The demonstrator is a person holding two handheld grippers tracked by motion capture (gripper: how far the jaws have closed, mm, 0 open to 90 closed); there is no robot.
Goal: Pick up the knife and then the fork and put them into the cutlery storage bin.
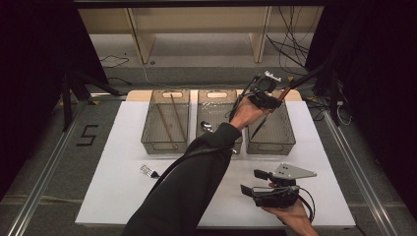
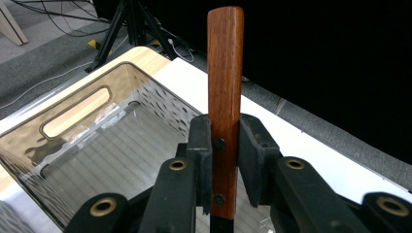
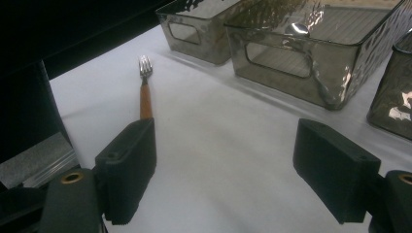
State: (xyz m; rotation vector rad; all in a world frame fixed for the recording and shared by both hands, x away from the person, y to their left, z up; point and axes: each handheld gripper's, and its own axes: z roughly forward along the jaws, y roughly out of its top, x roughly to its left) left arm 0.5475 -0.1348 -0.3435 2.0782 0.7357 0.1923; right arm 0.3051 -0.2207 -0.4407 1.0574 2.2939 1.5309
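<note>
- The left gripper (image 1: 266,96) was held over the right-hand bin (image 1: 271,129), the person's dark-sleeved arm (image 1: 192,182) reaching diagonally across the tabletop (image 1: 113,162) to get there.
- Its jaws were clamped on a wooden-handled knife (image 2: 224,111); in the left gripper view the riveted handle stood up between the two black pads, while in the high view the dark blade pointed down into the bin.
- The right gripper (image 1: 255,181) rested low near the front edge of the tabletop, held by the person's right hand (image 1: 290,212), with its grey three-cornered plate (image 1: 293,171) on top.
- Its jaws stood wide apart with nothing between them, bare white tabletop showing in the gap in the right gripper view.
- A fork with a wooden handle (image 3: 145,90) lay on the tabletop in front of the bins, left of centre.
- The middle bin (image 1: 218,120) held a spoon (image 1: 207,126).
- The left bin (image 1: 166,122) held two thin brown sticks (image 1: 177,118); what they were I could not tell.
</note>
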